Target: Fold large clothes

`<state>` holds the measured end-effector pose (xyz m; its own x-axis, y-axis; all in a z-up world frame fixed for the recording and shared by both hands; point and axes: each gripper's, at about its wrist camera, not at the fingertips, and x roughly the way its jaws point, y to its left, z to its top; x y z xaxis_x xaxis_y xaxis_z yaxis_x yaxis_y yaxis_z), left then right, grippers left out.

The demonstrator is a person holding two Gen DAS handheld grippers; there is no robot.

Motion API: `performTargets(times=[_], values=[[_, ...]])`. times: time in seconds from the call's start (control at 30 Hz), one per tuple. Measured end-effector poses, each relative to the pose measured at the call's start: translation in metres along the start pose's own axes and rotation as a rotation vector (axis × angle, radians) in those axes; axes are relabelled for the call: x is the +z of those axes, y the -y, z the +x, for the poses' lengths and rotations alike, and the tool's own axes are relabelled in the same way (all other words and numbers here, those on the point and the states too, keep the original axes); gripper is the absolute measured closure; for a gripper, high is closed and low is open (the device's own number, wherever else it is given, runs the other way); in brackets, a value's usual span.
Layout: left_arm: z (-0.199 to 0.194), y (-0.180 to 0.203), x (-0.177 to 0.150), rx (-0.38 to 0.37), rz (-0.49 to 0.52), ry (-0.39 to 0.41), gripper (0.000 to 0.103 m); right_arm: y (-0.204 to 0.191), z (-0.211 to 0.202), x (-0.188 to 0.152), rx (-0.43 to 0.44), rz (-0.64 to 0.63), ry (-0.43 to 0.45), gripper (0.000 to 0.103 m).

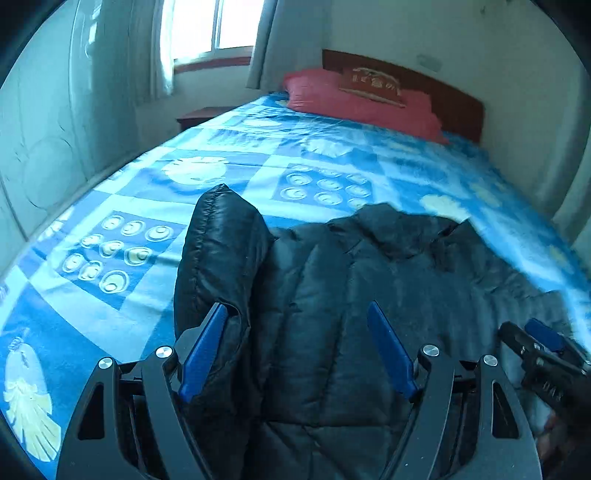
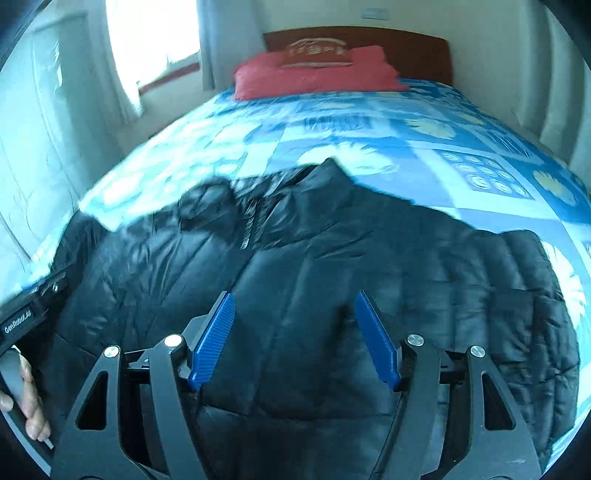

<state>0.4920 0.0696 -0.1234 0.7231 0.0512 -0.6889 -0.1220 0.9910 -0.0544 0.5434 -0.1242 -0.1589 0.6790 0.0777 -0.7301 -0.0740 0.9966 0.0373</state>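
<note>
A black quilted puffer jacket lies on the blue patterned bedspread. My left gripper is open just above the jacket's left part; its left pad touches a sleeve that stands up in a fold. In the right wrist view the jacket lies spread out, collar towards the headboard. My right gripper is open and hovers over the jacket's middle near the hem. The right gripper also shows at the left wrist view's right edge.
A red pillow lies against the wooden headboard. A window with curtains and a low bedside table are at the far left. A wall runs along the bed's left and right sides.
</note>
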Motion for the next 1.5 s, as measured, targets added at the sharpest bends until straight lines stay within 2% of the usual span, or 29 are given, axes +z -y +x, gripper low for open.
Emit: performTargets(times=[0.03,0.07,0.13,0.23,0.3,0.33,0.37,0.43,0.53,0.63,0.7,0.73,0.83,0.9,1.0,1.03,1.13,1.3,1.4,1.5], values=[[0.007,0.000,-0.004,0.062,0.023,-0.004,0.026,-0.002,0.006,-0.005,-0.013,-0.017,0.003,0.034],[0.010,-0.003,-0.006,0.086,0.021,-0.006,0.026,-0.003,0.007,-0.006,-0.015,-0.022,0.011,0.033],[0.007,-0.021,-0.008,0.048,-0.034,-0.001,0.026,-0.002,0.007,-0.006,-0.007,-0.018,0.011,0.032],[-0.003,-0.046,-0.008,0.069,-0.062,0.005,0.026,0.001,0.002,-0.005,0.013,-0.010,0.017,0.032],[-0.003,-0.060,-0.010,0.155,-0.041,-0.007,0.026,0.006,-0.008,-0.007,0.015,0.009,0.028,0.032],[0.003,-0.071,-0.012,0.216,-0.032,-0.039,0.025,0.011,-0.016,-0.011,0.017,0.024,0.040,0.032],[0.007,-0.084,-0.014,0.205,-0.056,-0.072,0.025,0.016,-0.023,-0.014,0.019,0.041,0.053,0.032],[0.000,-0.101,-0.016,0.156,-0.141,-0.081,0.025,0.022,-0.034,-0.020,0.014,0.056,0.063,0.032],[-0.029,-0.103,-0.010,0.152,-0.175,-0.016,0.025,0.033,-0.041,-0.024,0.006,0.071,0.065,0.032],[-0.058,-0.085,-0.001,0.106,-0.167,0.069,0.025,0.037,-0.040,-0.018,0.004,0.086,0.058,0.032],[-0.069,-0.064,0.004,0.076,-0.137,0.122,0.025,0.034,-0.037,-0.012,0.009,0.092,0.062,0.032],[-0.069,-0.046,0.006,0.032,-0.092,0.141,0.025,0.031,-0.035,-0.009,0.009,0.086,0.063,0.032],[-0.046,-0.005,0.005,-0.051,0.011,0.111,0.025,0.023,-0.021,-0.004,0.003,0.068,0.042,0.032],[-0.020,0.017,-0.002,-0.089,0.053,0.041,0.025,0.019,-0.008,-0.005,-0.020,0.054,0.017,0.031],[0.018,0.034,-0.016,-0.053,0.096,-0.079,0.025,0.016,0.003,-0.009,-0.046,0.023,0.004,0.029],[0.026,0.040,-0.020,-0.026,0.132,-0.082,0.024,0.016,0.005,-0.011,-0.047,0.021,0.007,0.029],[0.031,0.046,-0.020,0.005,0.159,-0.088,0.023,0.018,0.004,-0.012,-0.034,0.031,0.022,0.029],[-0.007,0.022,-0.023,-0.026,0.123,-0.070,0.024,0.033,-0.044,-0.024,-0.007,0.066,0.036,0.029],[-0.052,-0.016,-0.039,-0.064,0.050,-0.059,0.024,0.055,-0.095,-0.047,-0.025,0.078,0.064,0.027],[-0.093,-0.047,-0.065,-0.076,0.037,-0.069,0.024,0.081,-0.142,-0.084,-0.047,0.089,0.043,0.025]])
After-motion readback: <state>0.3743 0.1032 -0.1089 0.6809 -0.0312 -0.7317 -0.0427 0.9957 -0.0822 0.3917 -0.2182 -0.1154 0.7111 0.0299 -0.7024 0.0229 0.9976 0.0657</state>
